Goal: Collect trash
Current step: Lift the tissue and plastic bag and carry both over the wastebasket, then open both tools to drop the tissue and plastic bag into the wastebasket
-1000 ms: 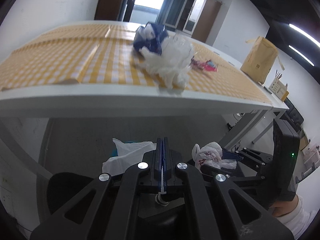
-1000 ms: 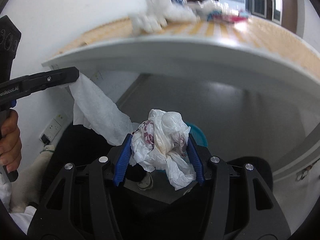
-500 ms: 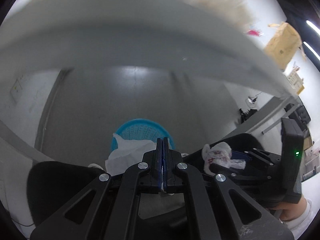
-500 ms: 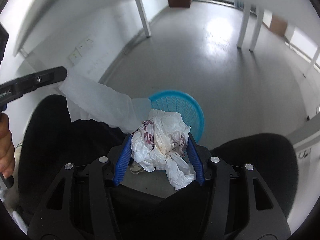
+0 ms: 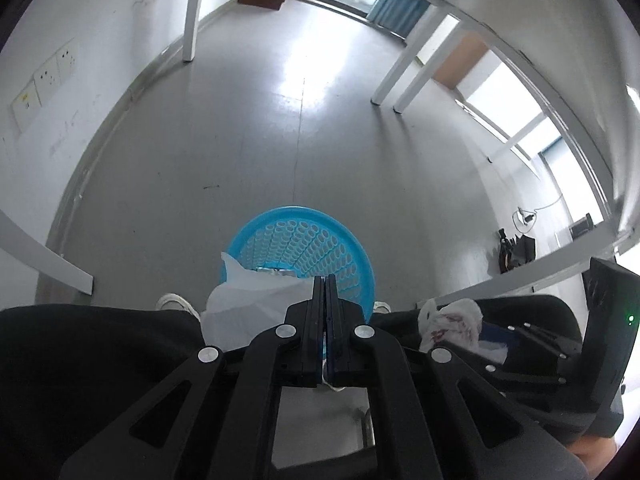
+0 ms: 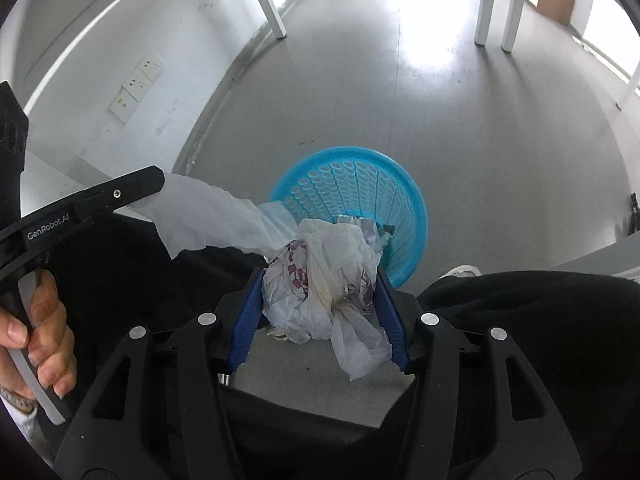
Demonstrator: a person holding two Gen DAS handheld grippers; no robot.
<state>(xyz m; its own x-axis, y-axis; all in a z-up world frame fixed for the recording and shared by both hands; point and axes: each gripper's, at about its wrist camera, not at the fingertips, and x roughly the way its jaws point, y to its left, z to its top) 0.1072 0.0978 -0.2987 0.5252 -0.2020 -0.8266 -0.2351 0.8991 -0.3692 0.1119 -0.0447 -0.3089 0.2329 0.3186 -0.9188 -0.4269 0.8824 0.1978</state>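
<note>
Both grippers are hanging over the floor w/ loads. Right gripper (image 6: 318, 312) is clamping a crumpled plastic bag (image 6: 324, 280), white w/ red print, between its blue pads; the wad is bulging past them on both sides. Left gripper (image 5: 324, 292) is pinched fully closed on a thin white tissue sheet (image 5: 248, 308), which is trailing out ahead of the tips toward the bin.

Blue perforated wastebasket (image 5: 320, 240) is standing on the grey floor just ahead of and below both tools, betw. the person's shoes, w/ some scraps already lying inside.

Step in hand, by my read: bringing two trash pieces to the bin for dropping. Next move is prob. calling for centring each load over the rim, then opening. Tissue is light and may be drifting sideways on release; bag should be falling straighter.
</note>
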